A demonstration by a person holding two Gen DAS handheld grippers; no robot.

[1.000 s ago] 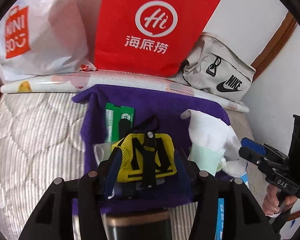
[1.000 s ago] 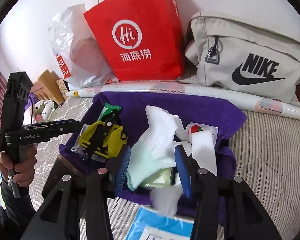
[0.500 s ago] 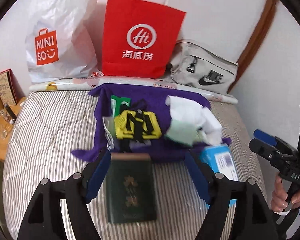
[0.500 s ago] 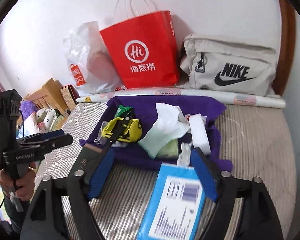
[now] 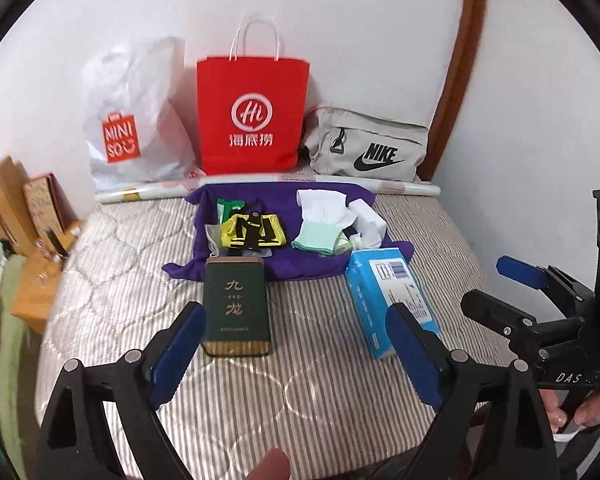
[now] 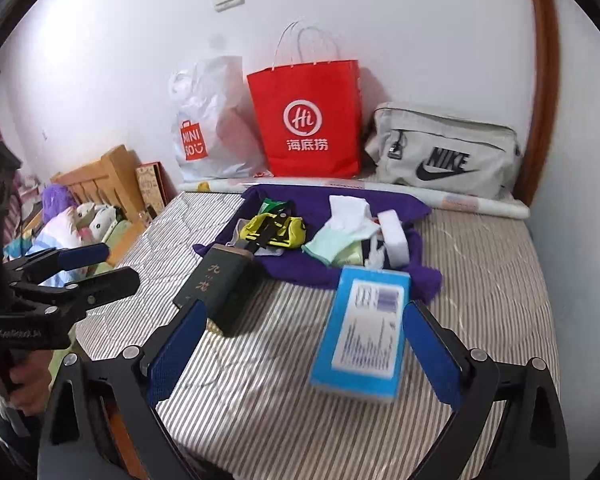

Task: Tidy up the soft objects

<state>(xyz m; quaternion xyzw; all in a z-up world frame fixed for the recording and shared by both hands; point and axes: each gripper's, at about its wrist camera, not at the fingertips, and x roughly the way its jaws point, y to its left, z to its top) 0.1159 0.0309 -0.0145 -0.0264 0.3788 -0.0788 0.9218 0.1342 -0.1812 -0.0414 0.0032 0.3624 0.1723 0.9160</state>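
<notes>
A purple cloth [image 5: 284,196] lies spread on the striped mattress [image 5: 300,380]. On it rest a yellow-and-black pouch [image 5: 256,232] at the left and a heap of white and mint cloths [image 5: 324,220] at the right. My left gripper [image 5: 296,328] hangs back above the mattress, jaws opening, nothing pressed between its pads. A dark green tin [image 5: 236,308] lies just ahead of it. My right gripper [image 6: 304,320] also stands back, jaws opening, with a blue box [image 6: 360,328] lying flat on the mattress between its fingers, untouched.
Against the wall stand a white plastic bag [image 5: 128,120], a red paper bag [image 5: 252,116] and a grey sports bag [image 5: 368,148], with a rolled sheet [image 5: 404,189] before them. A wooden headboard [image 6: 100,184] and soft toys are at the left. A person's hand [image 5: 580,416] holds the right gripper.
Both grippers have drawn back and up from the purple cloth with their jaws widening. The yellow pouch and the mint cloth stay on the cloth. The tin and blue box have come into view.
</notes>
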